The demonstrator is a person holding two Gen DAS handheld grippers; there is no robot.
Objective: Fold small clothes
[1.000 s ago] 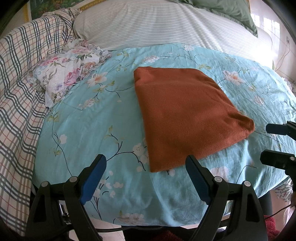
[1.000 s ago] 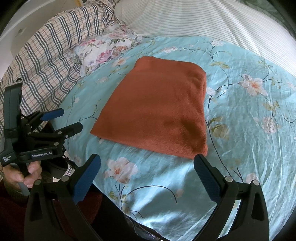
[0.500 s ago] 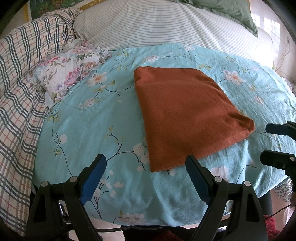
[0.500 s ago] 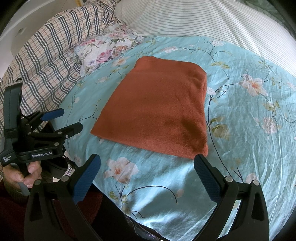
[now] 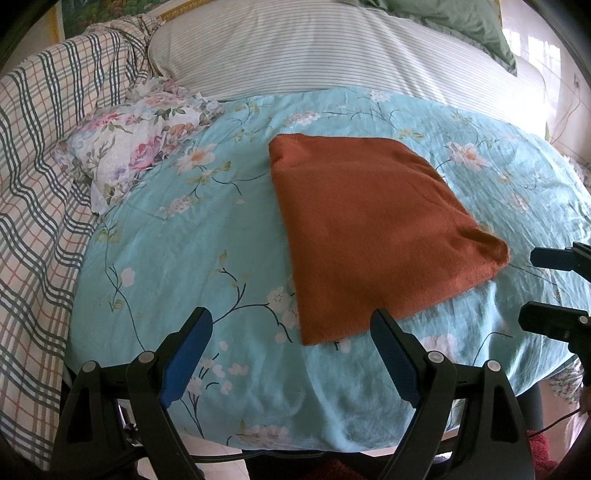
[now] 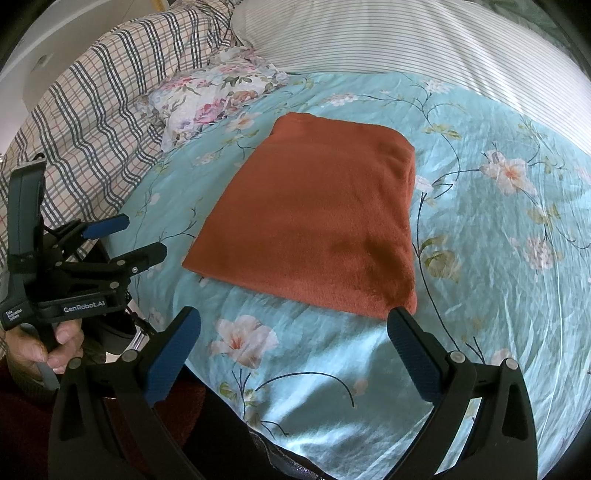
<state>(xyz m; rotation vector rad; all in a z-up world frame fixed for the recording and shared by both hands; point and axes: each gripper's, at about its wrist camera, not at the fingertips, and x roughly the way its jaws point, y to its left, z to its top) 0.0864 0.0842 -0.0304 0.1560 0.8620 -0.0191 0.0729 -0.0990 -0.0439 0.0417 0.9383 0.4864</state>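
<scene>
A rust-orange garment (image 5: 373, 232) lies folded flat in a rectangle on the turquoise floral sheet (image 5: 184, 251); it also shows in the right wrist view (image 6: 317, 225). My left gripper (image 5: 291, 343) is open and empty, held just short of the garment's near edge. My right gripper (image 6: 295, 336) is open and empty, just short of the garment's near right corner. In the right wrist view the left gripper (image 6: 125, 238) shows at the left, held by a hand. In the left wrist view the right gripper (image 5: 532, 288) shows at the right edge.
A crumpled floral cloth (image 5: 136, 144) lies to the left of the garment. A plaid blanket (image 5: 37, 192) covers the left side. A striped duvet (image 5: 332, 55) lies behind, with a green pillow (image 5: 454, 22) at the back. The bed's front edge is just under both grippers.
</scene>
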